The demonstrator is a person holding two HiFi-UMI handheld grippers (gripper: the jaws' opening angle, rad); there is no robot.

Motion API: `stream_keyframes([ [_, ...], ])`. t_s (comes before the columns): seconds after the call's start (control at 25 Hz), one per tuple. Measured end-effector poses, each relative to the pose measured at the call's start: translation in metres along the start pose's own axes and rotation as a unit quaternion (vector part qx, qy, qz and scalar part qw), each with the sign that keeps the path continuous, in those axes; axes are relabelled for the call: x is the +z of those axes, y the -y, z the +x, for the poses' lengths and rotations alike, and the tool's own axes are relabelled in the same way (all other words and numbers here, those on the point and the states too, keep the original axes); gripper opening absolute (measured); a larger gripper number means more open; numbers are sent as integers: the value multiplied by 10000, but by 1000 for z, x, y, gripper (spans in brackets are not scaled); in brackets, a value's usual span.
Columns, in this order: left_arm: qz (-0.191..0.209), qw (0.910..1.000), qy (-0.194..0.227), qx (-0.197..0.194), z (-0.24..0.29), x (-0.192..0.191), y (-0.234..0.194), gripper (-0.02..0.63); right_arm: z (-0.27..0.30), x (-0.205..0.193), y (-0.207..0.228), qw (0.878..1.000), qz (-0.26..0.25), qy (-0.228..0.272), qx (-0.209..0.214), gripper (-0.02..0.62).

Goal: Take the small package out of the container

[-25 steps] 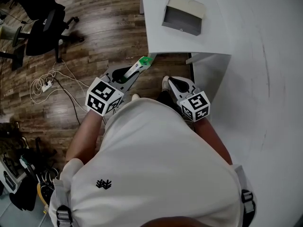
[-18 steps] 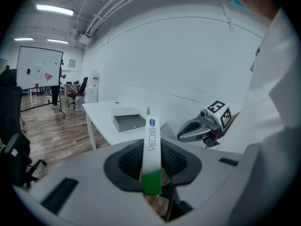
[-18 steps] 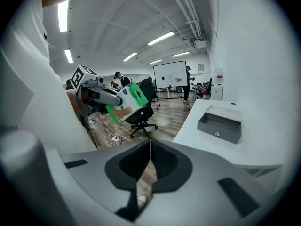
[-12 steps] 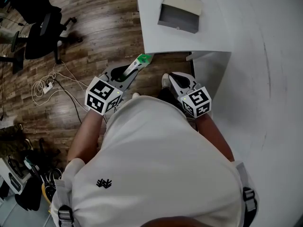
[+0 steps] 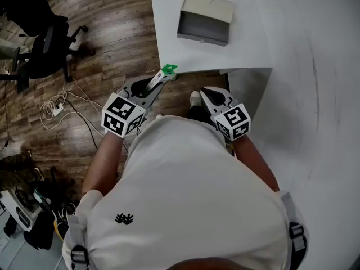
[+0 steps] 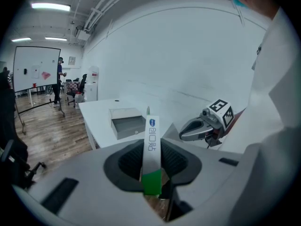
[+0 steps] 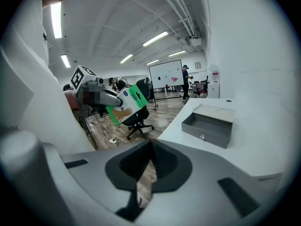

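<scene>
Head view looks steeply down past the person's white shirt point(image 5: 185, 196) onto the wood floor point(image 5: 84, 66) and white table point(image 5: 253, 32) corner. The 2 gripper views sit low, close behind their own jaws, facing out toward that table. All 3 share the gray container point(image 5: 203, 18).

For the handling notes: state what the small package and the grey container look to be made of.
The small package looks like printed cardboard with a smooth finish: flat faces, crisp edges, white and green print. The container is probably painted metal or hard plastic, matte grey: thin straight walls, sharp corners, a small front knob. Its look does not settle which.
</scene>
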State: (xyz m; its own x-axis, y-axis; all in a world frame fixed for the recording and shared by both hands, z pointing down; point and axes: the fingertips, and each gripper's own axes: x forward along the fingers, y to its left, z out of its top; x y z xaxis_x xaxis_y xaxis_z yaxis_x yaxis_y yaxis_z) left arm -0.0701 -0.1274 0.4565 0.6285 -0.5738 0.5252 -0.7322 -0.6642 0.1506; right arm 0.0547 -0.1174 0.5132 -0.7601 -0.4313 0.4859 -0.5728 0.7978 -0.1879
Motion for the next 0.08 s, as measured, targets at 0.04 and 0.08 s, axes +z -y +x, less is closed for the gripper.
stream_keyframes([
  [0.04, -3, 10000, -13, 18, 8, 5, -2, 92, 0, 2, 10, 10000, -1, -6, 16, 8],
  [0.08, -7, 10000, -26, 34, 16, 10, -4, 92, 0, 4, 20, 10000, -2, -13, 30, 8],
])
